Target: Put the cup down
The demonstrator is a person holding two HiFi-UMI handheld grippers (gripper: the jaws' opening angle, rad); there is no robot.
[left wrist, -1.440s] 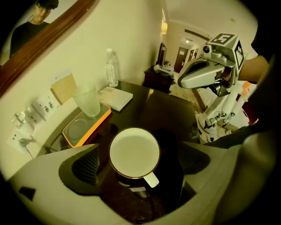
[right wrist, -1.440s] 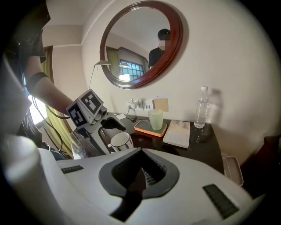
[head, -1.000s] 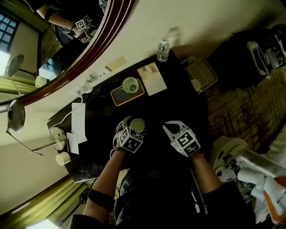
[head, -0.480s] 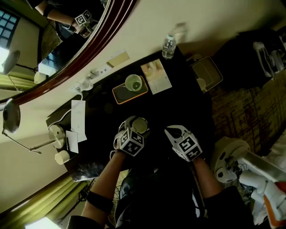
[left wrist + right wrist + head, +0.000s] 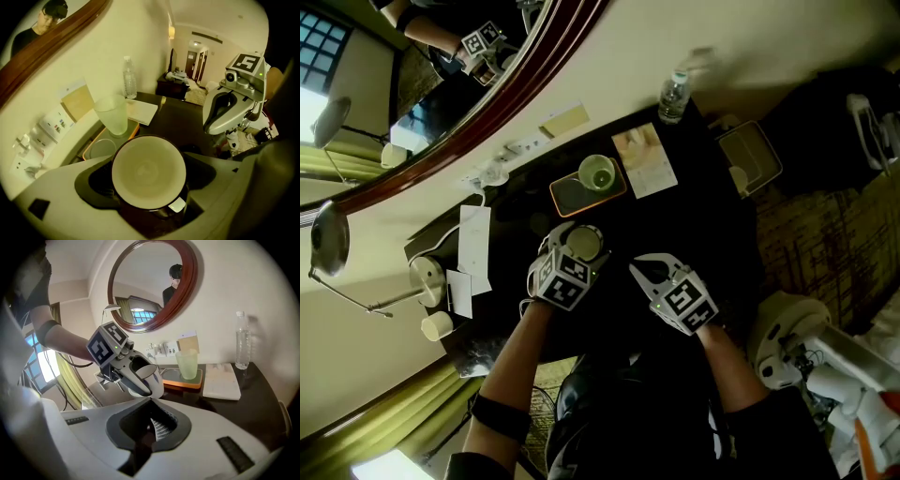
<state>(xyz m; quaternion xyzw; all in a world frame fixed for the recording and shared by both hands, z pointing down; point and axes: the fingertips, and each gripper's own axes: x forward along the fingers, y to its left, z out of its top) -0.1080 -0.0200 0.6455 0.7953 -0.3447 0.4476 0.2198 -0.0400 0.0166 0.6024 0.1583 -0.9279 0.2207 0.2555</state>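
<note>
White empty cup (image 5: pixel 148 166) gripped in just-closing left hand-held gripper (image 5: pixel 150 178); right hand-held gripper (image 5: pixel 157 427) clenched

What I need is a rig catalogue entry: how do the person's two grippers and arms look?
Both the left gripper and the right gripper have smooth, rounded white shells with dark recesses around the jaws. Each carries a cube of black-and-white square markers, with a small green light beside it. The forearms are bare; a dark band circles the left one.
</note>
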